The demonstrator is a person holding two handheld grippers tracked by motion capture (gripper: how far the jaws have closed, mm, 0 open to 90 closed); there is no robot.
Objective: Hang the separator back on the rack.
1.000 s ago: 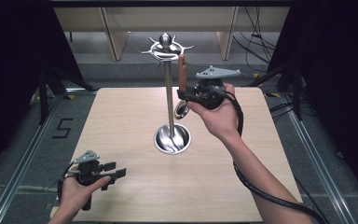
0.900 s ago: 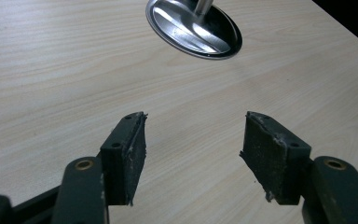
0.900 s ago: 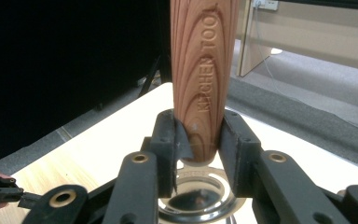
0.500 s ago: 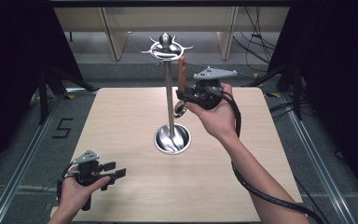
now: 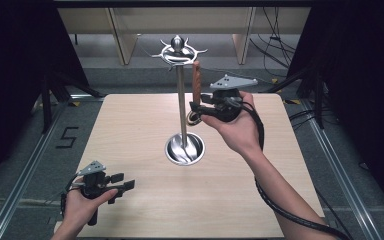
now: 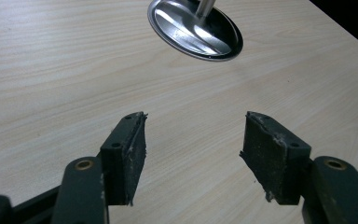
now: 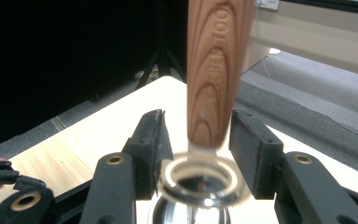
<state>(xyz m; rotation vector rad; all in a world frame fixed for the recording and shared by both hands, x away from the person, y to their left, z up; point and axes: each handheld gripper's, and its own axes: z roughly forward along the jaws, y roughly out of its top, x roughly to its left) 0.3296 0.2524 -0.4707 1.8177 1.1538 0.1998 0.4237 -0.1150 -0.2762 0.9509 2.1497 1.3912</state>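
Observation:
A utensil with a wooden handle (image 5: 196,82) and a metal ring (image 5: 194,118) at its lower end stands upright in the air, just right of the stand's pole (image 5: 181,100). My right gripper (image 5: 194,107) is shut on its lower part; in the right gripper view the handle (image 7: 214,70) rises between the jaws and the ring (image 7: 199,175) is blurred. The handle's top sits just below the hook crown (image 5: 178,50). My left gripper (image 5: 125,186) is open low over the table's near left, nothing between its pads (image 6: 130,149).
The stand's round steel base (image 5: 184,148) rests mid-table and appears ahead of the left jaws (image 6: 196,32). The wooden table (image 5: 130,130) is ringed by dark floor and rails. A cable (image 5: 280,210) trails along the right forearm.
The right gripper has drifted slightly right with the utensil, staying beside the pole. The left gripper has stayed in place.

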